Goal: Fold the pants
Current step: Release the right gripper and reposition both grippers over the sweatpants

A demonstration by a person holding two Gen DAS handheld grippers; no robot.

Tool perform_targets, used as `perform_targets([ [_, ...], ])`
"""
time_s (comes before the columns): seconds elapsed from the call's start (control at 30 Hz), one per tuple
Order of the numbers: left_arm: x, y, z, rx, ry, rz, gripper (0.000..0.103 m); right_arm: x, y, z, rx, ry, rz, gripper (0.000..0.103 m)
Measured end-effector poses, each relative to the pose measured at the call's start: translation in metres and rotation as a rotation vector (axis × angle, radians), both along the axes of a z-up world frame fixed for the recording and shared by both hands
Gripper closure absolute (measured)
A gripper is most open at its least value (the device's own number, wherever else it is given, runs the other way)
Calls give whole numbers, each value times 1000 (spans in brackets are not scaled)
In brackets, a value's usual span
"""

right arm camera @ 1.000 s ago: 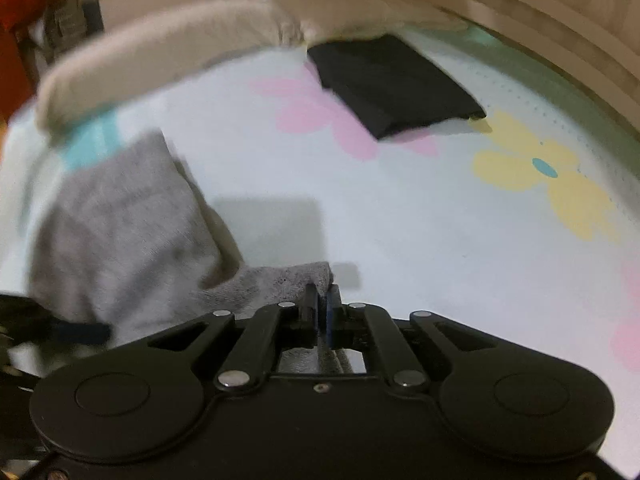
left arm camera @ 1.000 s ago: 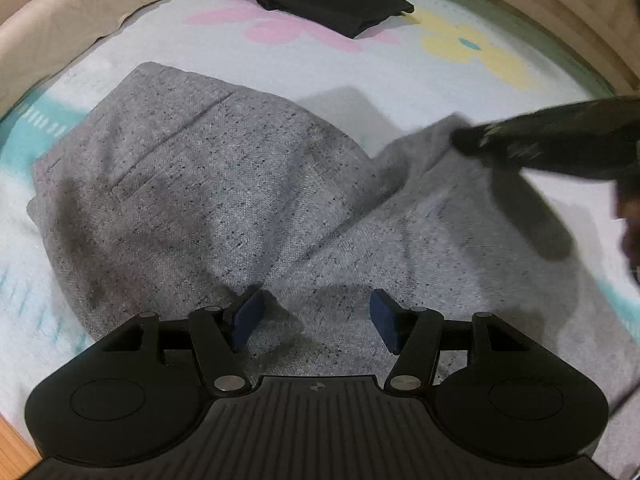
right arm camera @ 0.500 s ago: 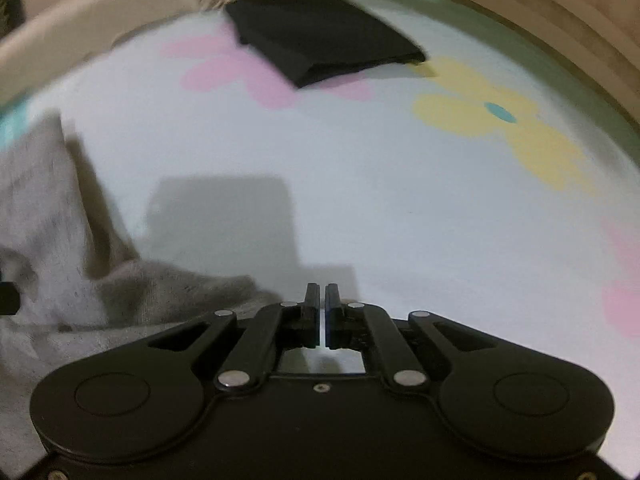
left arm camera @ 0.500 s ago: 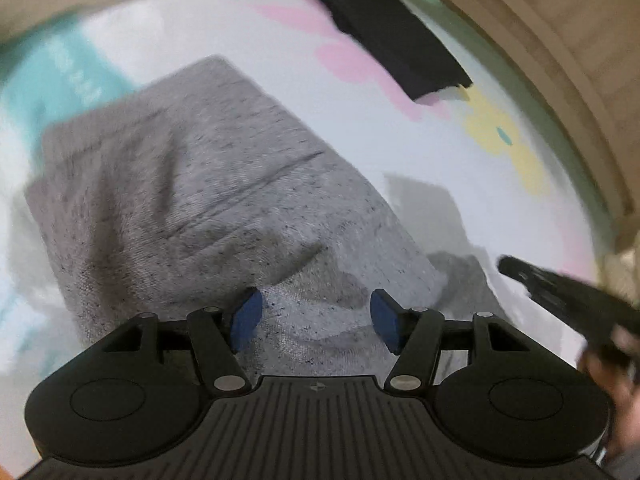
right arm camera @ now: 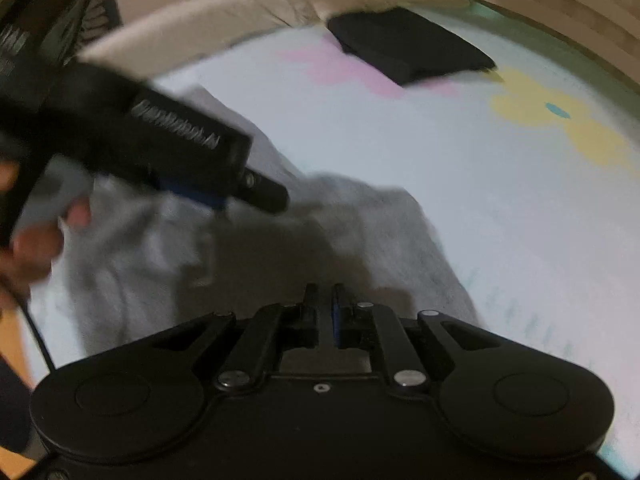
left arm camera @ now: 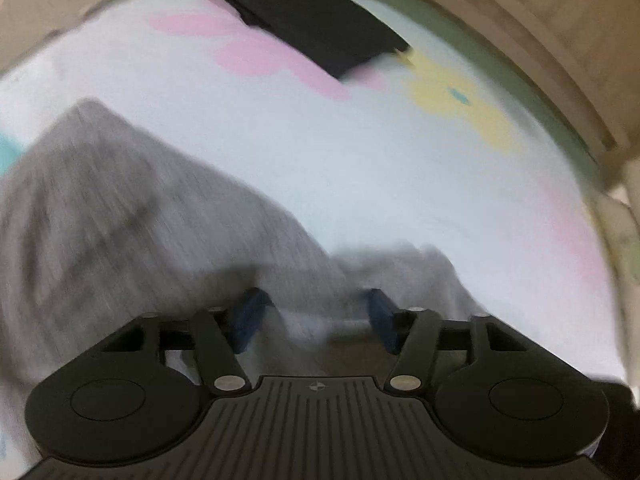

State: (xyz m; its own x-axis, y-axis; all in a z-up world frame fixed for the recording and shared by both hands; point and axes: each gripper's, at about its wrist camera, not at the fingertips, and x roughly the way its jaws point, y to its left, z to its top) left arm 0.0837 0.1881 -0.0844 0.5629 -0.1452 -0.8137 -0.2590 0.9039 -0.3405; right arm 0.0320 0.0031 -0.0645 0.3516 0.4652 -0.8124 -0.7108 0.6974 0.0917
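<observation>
Grey pants (left arm camera: pixel 120 232) lie bunched on a bed sheet (left arm camera: pixel 360 168) printed with pink and yellow flowers, filling the lower left of my left wrist view and blurred by motion. My left claw (left arm camera: pixel 314 316) is spread wide, its blue pads (left arm camera: pixel 246 318) apart just above the fabric's near edge, gripping nothing. From the right wrist view, the same pants (right arm camera: pixel 360 232) sit crumpled right ahead of my right claw (right arm camera: pixel 326 314), whose fingers are drawn almost together with only a thin slit between them; the blur leaves me unable to tell whether any cloth is pinched there. The left claw (right arm camera: pixel 224 200) also shows in that view, coming in from the upper left over the pants, with the operator's hand (right arm camera: pixel 32 248) at the left edge. A folded black garment (right arm camera: pixel 408 52) rests well apart from the pants at the far side of the bed, on a pink flower. Beige bedding (right arm camera: pixel 208 28) lies bunched along the bed's far edge.
</observation>
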Motion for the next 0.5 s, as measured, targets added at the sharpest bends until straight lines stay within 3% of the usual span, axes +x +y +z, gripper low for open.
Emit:
perform_targets([
  [0.07, 9, 10, 0, 3, -5, 45, 63, 10, -9, -12, -50, 3, -82, 103],
  [0.13, 15, 14, 1, -5, -3, 63, 63, 24, -28, -16, 24, 63, -174, 103],
  [0.17, 17, 11, 3, 27, -6, 56, 64, 28, -33, -16, 40, 88, -199, 103],
  [0.23, 18, 2, 6, 76, -9, 42, 64, 29, -40, -11, 11, 63, -232, 103],
  [0.37, 4, -22, 21, 110, -49, 69, 64, 18, -59, 5, 32, 68, -251, 87],
  [0.5, -24, -61, 35, 145, -80, -48, 63, -8, -85, 17, 50, 107, -287, 85],
])
